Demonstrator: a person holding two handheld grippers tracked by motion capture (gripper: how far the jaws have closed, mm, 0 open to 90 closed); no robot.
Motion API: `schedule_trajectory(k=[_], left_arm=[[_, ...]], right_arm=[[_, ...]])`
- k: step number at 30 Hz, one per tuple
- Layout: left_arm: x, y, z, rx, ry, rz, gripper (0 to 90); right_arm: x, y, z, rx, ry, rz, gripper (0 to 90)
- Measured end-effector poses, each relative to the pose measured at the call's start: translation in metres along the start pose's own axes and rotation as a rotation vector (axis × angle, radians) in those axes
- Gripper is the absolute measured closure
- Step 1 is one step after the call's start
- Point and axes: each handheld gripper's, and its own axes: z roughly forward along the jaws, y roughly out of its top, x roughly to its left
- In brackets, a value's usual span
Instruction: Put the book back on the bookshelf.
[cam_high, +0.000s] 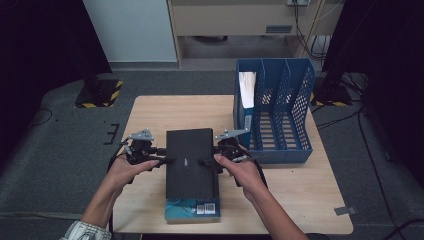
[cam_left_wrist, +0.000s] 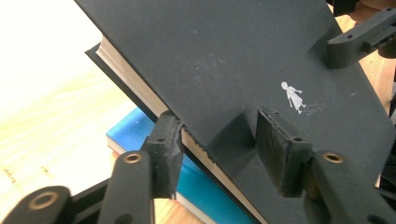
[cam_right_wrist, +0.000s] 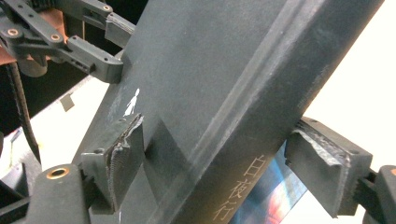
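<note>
A black hardcover book (cam_high: 190, 150) hangs tilted between my two grippers, just above a blue book (cam_high: 192, 210) lying at the table's near edge. My left gripper (cam_high: 167, 160) is shut on its left, page-side edge. In the left gripper view (cam_left_wrist: 222, 140) one pad lies on the cover (cam_left_wrist: 224, 56) near a small white figure, the other under the page edge. My right gripper (cam_high: 205, 161) is shut on the spine side. In the right gripper view (cam_right_wrist: 219, 154) its pads clamp the cover (cam_right_wrist: 210, 60) and the underside beside the lettered spine.
A blue mesh file holder (cam_high: 275, 115) with three slots stands at the back right of the wooden table (cam_high: 165, 110), a white sheet in its left slot. Grey carpet surrounds the table. The blue book (cam_left_wrist: 135, 135) lies directly below the lifted one.
</note>
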Motion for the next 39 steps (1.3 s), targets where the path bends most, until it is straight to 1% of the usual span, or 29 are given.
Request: schedule_trajectory(k=[2,5,8,11,15,18,22,23,25,27,28,31,33,35,39], left_arm=[[0.000,0.002,-0.004,-0.006,0.009,0.002,56.5],[0.001,0.006,-0.007,-0.014,0.028,0.011,58.0],[0.002,0.010,-0.009,-0.026,0.046,0.007,59.3],[0.004,0.015,-0.011,-0.044,0.067,0.008,61.9],[0.006,0.022,-0.013,-0.041,0.083,0.009,64.6],[0.005,0.024,-0.016,-0.033,0.076,0.018,67.6],[0.003,0.028,-0.017,-0.041,0.095,0.032,69.6],[0.003,0.029,-0.018,-0.044,0.098,0.028,70.2],[0.003,0.032,-0.019,-0.056,0.106,0.032,71.8],[0.004,0.036,-0.020,-0.057,0.116,0.031,73.3],[0.005,0.038,-0.020,-0.052,0.118,0.035,73.8],[0.005,0.044,-0.021,-0.041,0.139,0.053,74.4],[0.004,0.047,-0.020,-0.039,0.142,0.058,75.0],[0.003,0.049,-0.019,-0.035,0.148,0.066,75.6],[0.005,0.053,-0.017,-0.033,0.156,0.061,75.7]], right_arm=[[0.001,0.005,0.000,0.002,-0.006,-0.020,21.8],[0.003,0.011,-0.001,-0.004,-0.018,-0.043,22.8],[0.003,0.017,-0.001,-0.009,-0.032,-0.058,24.0],[0.003,0.024,-0.002,-0.025,-0.053,-0.073,25.9],[0.001,0.034,-0.001,-0.028,-0.077,-0.090,26.8],[-0.001,0.036,0.000,-0.031,-0.073,-0.090,27.1],[-0.002,0.039,0.000,-0.036,-0.081,-0.096,27.6],[-0.003,0.040,0.000,-0.041,-0.086,-0.101,28.0],[-0.003,0.043,-0.001,-0.047,-0.096,-0.104,28.9],[-0.003,0.046,-0.002,-0.055,-0.106,-0.114,30.0],[-0.003,0.048,-0.003,-0.056,-0.110,-0.116,30.0],[-0.003,0.054,-0.001,-0.044,-0.135,-0.145,29.9],[-0.005,0.056,0.000,-0.047,-0.141,-0.148,30.0],[-0.007,0.058,-0.001,-0.050,-0.142,-0.139,29.9],[-0.010,0.061,-0.003,-0.066,-0.145,-0.135,30.0]])
